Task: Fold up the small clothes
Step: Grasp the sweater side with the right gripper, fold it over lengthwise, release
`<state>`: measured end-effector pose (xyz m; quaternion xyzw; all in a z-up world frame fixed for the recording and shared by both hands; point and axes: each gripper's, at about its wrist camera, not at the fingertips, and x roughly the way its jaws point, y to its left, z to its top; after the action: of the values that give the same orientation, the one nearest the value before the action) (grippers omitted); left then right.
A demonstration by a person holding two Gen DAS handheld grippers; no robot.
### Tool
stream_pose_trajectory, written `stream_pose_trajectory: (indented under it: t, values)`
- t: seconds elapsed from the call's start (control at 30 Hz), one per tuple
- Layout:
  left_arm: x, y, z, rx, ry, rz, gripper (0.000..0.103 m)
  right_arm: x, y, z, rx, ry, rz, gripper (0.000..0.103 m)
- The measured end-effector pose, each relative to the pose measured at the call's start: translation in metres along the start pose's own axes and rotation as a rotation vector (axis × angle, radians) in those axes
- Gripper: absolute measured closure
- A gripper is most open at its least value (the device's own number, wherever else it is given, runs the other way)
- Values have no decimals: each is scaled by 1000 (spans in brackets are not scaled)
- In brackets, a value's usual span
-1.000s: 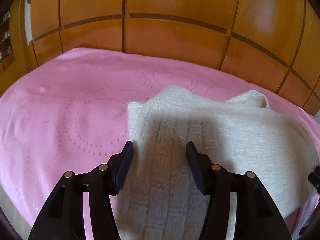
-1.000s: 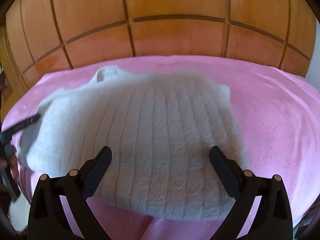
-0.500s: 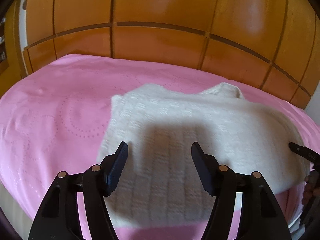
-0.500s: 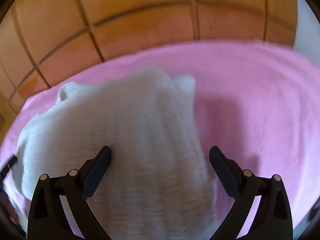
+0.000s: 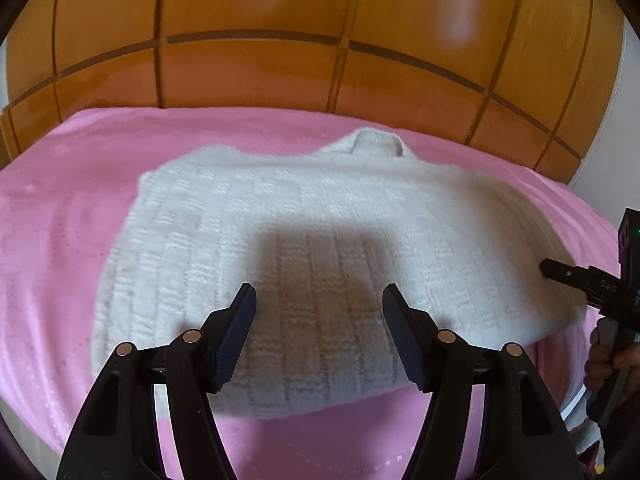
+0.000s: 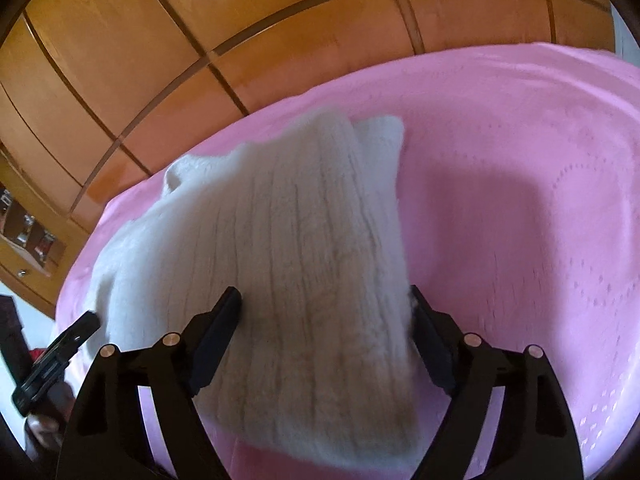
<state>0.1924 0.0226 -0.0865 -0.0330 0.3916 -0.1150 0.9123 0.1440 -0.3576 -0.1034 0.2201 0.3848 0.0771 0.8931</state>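
A white ribbed knit sweater (image 5: 320, 208) lies flat on the pink bedspread (image 5: 60, 200), collar towards the wooden wall. My left gripper (image 5: 319, 294) hovers open above the sweater's near hem, nothing between its fingers. In the right wrist view the sweater (image 6: 288, 208) runs up from the near hem, with a sleeve peeking out at its far right corner. My right gripper (image 6: 324, 294) straddles the sweater's right-hand part and its jaws are closing; the knit lies between them and the right finger (image 6: 432, 344) sits at the sweater's side edge. The pads are not pressing on it.
Wooden panelling (image 5: 280, 20) stands behind the bed. The other gripper (image 5: 576, 280) and a hand (image 5: 600, 364) show at the right edge of the left wrist view. A wooden shelf (image 6: 24, 232) sits at far left. Bare pink bedspread (image 6: 520, 160) spreads to the sweater's right.
The left gripper slid right along the hem, so the whole sweater is centred, and its jaws widened slightly. The right gripper swung to the sweater's right side, rolled, and its jaws narrowed.
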Motion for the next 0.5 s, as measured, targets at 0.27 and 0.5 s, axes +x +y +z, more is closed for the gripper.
stream_pose_trajectory:
  t: [0.27, 0.5]
  values:
    - [20, 1, -3, -11, 44, 15, 34, -6, 4, -5, 34, 42, 53, 70]
    - [21, 1, -2, -15, 45, 7, 34, -25, 44, 9, -34, 5, 60, 77]
